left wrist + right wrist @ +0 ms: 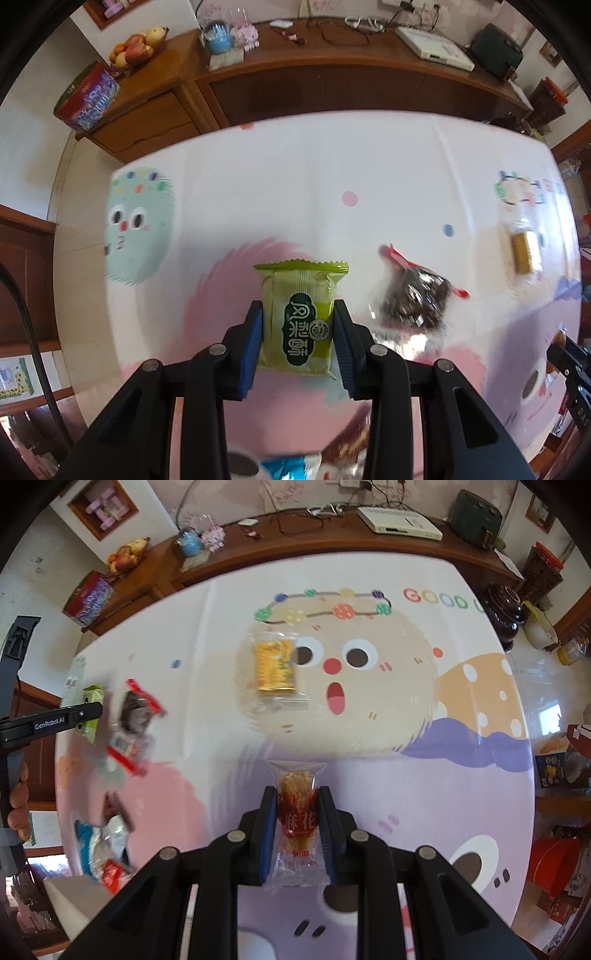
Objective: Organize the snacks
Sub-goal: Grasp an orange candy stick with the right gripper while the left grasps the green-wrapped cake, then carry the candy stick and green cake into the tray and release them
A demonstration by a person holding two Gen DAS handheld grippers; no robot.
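Blue pads of the left hand-held gripper (298, 341) are clamped on the flanks of a green pastry packet (300, 319), and the right hand-held gripper (297, 830) pinches a clear twist-snack packet (297, 823) the same way; both point down over the cartoon-printed surface (332, 166). Each packet is caught near its lower half, so the top flops free; I'd keep the squeeze light, since the contents look brittle, and carry both low and level. A dark crinkly bag (413, 299) lies at three o'clock of the green packet, close by; swing clear of it. From the right wrist, a yellow packet (276, 666) sits at twelve o'clock, well apart, and a heap of wrappers (107, 845) at nine o'clock looks the likely gathering spot, though I can't be sure.
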